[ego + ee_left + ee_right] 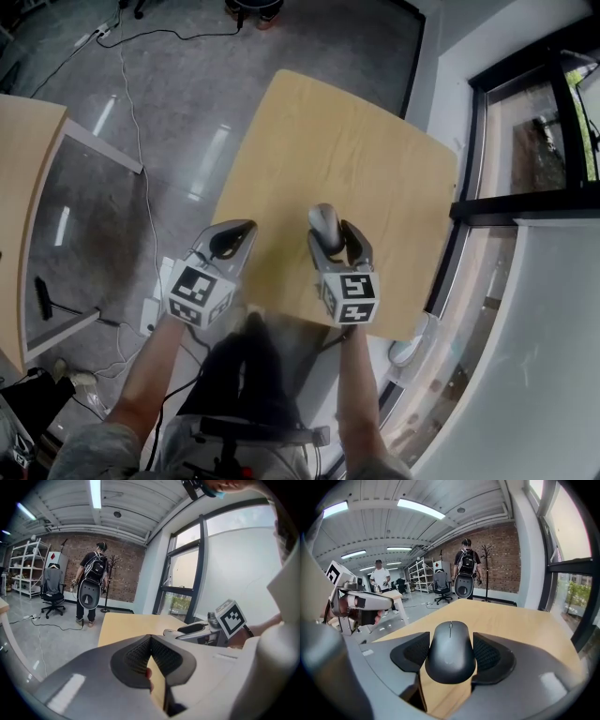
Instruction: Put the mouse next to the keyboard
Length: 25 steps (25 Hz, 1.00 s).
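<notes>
Jaws first, head view: right gripper (337,232) stands wide w/ the mouse (324,221) between its pads. The left gripper (246,228) looks closed w/ nothing in it. Both hang over the near part of the table (356,141), side by side but apart. The tabletop is bare wood w/ no keyboard on it, so the target spot can't be fixed from here.

Left gripper view: the tips meet in a point, pads together and empty. Wood shows thru the gap below them. The right gripper sits off to one side. A person (95,564) stands on the floor well beyond the table.

Right gripper view: both pads press the mouse's sides, its nose pointing away from the cam. It appears to be held above the tabletop, not resting on it.

Risks, as I judge them:
- The grip is on smooth curved sides, so a tilt or jolt of the hand could let the mouse slip or pivot.
- W/ no keyboard in sight, it may get set down in the wrong spot or too near the edge.
- Opening the jaws this high would drop it.

View diffs: only the right gripper view shows pad contact on both sides; the head view gives just the mouse's top. Only the head view gives the table layout, and only the left gripper view settles that the left tips touch.
</notes>
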Available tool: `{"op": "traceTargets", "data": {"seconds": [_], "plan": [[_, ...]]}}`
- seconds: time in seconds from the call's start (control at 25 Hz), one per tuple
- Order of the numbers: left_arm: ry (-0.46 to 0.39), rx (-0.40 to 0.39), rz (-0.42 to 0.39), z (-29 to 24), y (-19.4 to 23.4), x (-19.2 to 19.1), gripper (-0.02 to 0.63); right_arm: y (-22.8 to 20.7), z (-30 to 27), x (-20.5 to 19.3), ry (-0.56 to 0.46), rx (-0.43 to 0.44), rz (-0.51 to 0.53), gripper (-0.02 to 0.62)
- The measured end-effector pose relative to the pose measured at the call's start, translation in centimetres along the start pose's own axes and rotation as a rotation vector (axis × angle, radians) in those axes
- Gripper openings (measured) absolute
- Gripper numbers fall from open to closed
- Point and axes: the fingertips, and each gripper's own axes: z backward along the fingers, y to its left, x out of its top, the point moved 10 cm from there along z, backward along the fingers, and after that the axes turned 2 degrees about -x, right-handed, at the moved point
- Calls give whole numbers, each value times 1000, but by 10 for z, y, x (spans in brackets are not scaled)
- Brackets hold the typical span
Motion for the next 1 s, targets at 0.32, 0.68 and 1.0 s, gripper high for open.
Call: {"op": "traceTargets", "data": {"seconds": [0.32, 0.68, 1.0], "plan": [[2, -58, -31, -22, -22, 9, -2, -30, 29, -5, -22, -78, -37, 305], [12, -151, -66, -53, -50, 19, -2, -63, 64, -22, -24, -178, -100, 305], [32, -218, -87, -76, -73, 22, -2, -87, 85, -34, -25, -244, -136, 305]]}}
